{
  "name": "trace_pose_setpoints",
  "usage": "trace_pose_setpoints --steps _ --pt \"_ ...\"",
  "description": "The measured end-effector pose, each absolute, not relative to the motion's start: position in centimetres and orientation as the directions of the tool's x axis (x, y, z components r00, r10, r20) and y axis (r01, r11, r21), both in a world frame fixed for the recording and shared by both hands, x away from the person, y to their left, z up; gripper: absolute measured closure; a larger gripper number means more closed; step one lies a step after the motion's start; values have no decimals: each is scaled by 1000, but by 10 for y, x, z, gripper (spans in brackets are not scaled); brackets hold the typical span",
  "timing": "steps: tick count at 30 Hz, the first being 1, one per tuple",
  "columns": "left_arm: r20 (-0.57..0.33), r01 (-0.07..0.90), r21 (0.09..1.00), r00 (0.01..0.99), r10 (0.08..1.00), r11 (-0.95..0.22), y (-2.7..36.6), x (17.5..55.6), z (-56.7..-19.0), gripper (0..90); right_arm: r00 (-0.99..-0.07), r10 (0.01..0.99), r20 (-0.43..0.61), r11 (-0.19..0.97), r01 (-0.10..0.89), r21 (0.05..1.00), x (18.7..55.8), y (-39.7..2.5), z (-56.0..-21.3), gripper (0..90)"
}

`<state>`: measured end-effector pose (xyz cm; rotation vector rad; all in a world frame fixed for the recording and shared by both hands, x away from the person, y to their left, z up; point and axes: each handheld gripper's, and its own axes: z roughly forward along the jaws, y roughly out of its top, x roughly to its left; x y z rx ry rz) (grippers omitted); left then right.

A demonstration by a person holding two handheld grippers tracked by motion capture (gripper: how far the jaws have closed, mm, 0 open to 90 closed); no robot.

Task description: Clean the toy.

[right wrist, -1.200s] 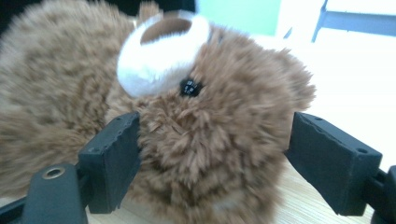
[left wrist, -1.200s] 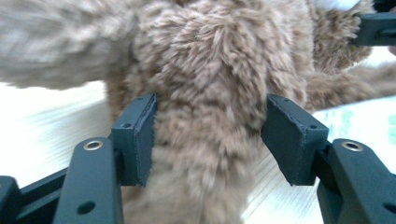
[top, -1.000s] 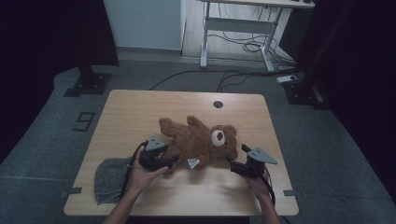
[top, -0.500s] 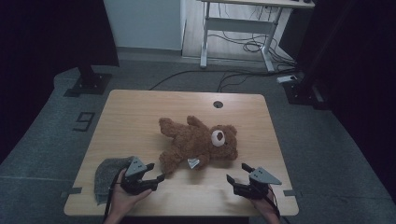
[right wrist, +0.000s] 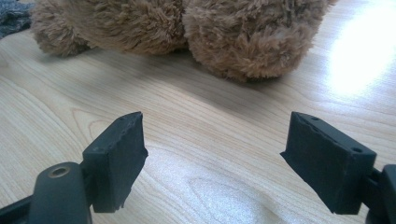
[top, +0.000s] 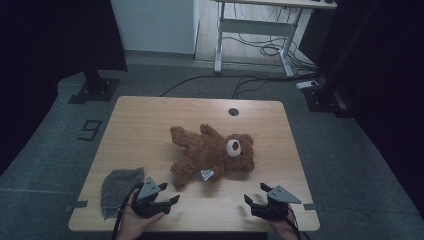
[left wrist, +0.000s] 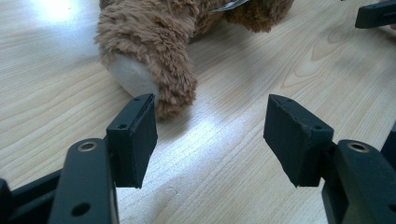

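Observation:
A brown teddy bear (top: 212, 152) lies on its back in the middle of the wooden table (top: 150, 120), head to the right, with a small grey tag at its belly. My left gripper (top: 170, 204) rests near the front edge, open, a short way from the bear's lower leg. In the left gripper view the jaws (left wrist: 210, 135) stand wide apart, and the bear's white-soled foot (left wrist: 149, 60) lies just beyond the left jaw. My right gripper (top: 254, 193) is open at the front right, below the bear's head. Its view (right wrist: 215, 149) has bare wood between the jaws and the bear (right wrist: 224, 28) farther off.
A grey knitted cloth (top: 117, 190) lies at the table's front left corner, beside my left hand, and its edge (right wrist: 11, 14) appears in the right gripper view. A round cable hole (top: 233, 111) sits near the far edge. Desk legs and cables stand on the floor behind.
Both grippers have drawn back from the bear toward the near edge of the table. The bear lies in about the same place.

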<state>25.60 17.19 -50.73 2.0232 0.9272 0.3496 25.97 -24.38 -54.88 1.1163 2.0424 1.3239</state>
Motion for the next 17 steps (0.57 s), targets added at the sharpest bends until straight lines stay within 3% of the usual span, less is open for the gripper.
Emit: trace_pose_setpoints --steps 17 --pt "-95 481 804 685 723 -350 172 255 -506 346 -574 818 43 218 377 900 261 -245 -549 188"
